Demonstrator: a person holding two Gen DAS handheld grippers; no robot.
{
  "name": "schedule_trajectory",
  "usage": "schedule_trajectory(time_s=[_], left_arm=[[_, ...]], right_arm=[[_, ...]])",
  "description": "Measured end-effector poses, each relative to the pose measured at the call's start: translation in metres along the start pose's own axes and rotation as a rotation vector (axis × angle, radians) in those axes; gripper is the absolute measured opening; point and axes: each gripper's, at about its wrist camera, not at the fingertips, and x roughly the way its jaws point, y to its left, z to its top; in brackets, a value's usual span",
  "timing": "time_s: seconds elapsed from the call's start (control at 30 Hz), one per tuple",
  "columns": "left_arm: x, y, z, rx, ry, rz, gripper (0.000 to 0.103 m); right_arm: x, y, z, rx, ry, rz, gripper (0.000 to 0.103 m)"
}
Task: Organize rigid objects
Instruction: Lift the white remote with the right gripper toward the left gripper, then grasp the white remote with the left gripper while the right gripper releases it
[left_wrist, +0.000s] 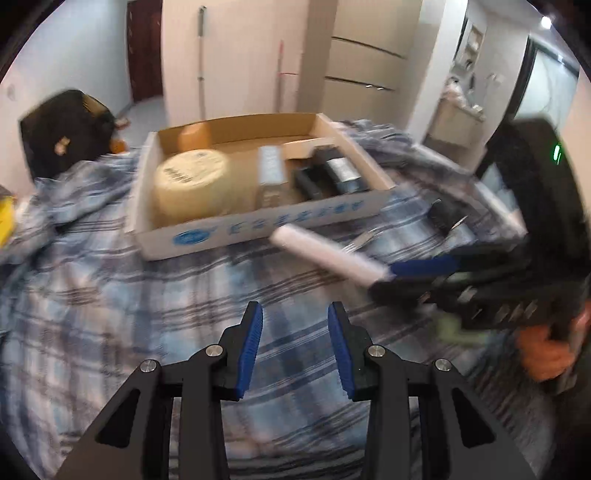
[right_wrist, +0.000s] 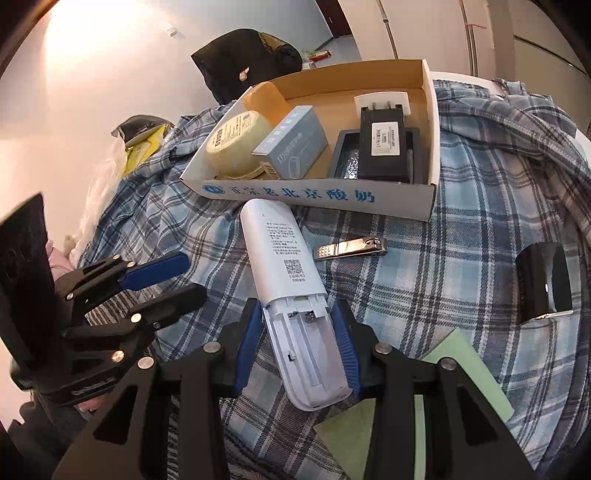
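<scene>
While the right hand-held gripper clamped its ribbed blue pads against both sides of the remote, the left hand-held gripper hung with its jaws wide apart and nothing between them. The remote was smooth white plastic, a long rounded slab lying back-up, its battery bay bare at the gripped end and printed text with a QR code further along. Its long axis ran from about 5 o'clock up toward 11 in the right wrist view, the free end reaching close to the front wall of the box. That box was shallow corrugated cardboard with a white outer face and blue lettering, holding a pale round tub, a grey carton and a matte black block. On the soft blue plaid cloth at 2 o'clock of the remote lay a shiny metal nail clipper; a glossy black case sat well apart at 3 o'clock.
</scene>
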Motion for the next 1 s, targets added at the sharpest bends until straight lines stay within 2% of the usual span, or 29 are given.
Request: schedule_trajectory(time_s=[0.07,0.13,0.23,0.3,0.4,0.53,0.67,0.7,0.73,0.8,0.87,0.93,1.0], left_arm=[[0.011,0.008,0.014,-0.105,0.051,-0.084,0.039],[0.023,0.017,0.023,-0.208,0.087,-0.108,0.039],[0.035,0.022,0.03,-0.294,0.117,-0.132,0.04],[0.036,0.021,0.035,-0.336,0.131,-0.15,0.04],[0.036,0.014,0.041,-0.343,0.122,-0.15,0.04],[0.043,0.006,0.044,-0.355,0.15,-0.115,0.04],[0.064,0.011,0.039,-0.466,0.213,-0.185,0.04],[0.064,0.008,0.04,-0.463,0.193,-0.168,0.039],[0.064,0.005,0.041,-0.443,0.185,-0.134,0.033],[0.064,-0.001,0.042,-0.416,0.174,-0.096,0.033],[0.061,-0.004,0.042,-0.396,0.17,-0.09,0.032],[0.056,-0.007,0.043,-0.366,0.151,-0.07,0.03],[0.048,-0.009,0.042,-0.337,0.125,-0.062,0.027]], right_arm=[[-0.001,-0.002,0.0,0.005,-0.003,0.008,0.039],[0.0,-0.003,0.0,0.006,-0.008,0.013,0.039],[-0.003,-0.005,-0.004,-0.004,-0.024,-0.013,0.039],[-0.005,-0.003,-0.007,-0.025,-0.033,-0.038,0.039],[-0.004,0.004,-0.009,-0.055,-0.041,-0.072,0.039],[-0.004,0.002,-0.009,-0.049,-0.043,-0.072,0.039],[-0.003,0.0,-0.009,-0.044,-0.044,-0.06,0.04],[-0.003,0.002,-0.01,-0.056,-0.045,-0.069,0.04],[-0.003,0.004,-0.011,-0.071,-0.044,-0.085,0.04],[0.001,0.01,-0.012,-0.102,-0.035,-0.126,0.041],[-0.004,0.015,-0.014,-0.128,-0.064,-0.177,0.047],[-0.014,0.021,-0.016,-0.165,-0.112,-0.207,0.063],[-0.025,0.028,-0.018,-0.201,-0.159,-0.207,0.066]])
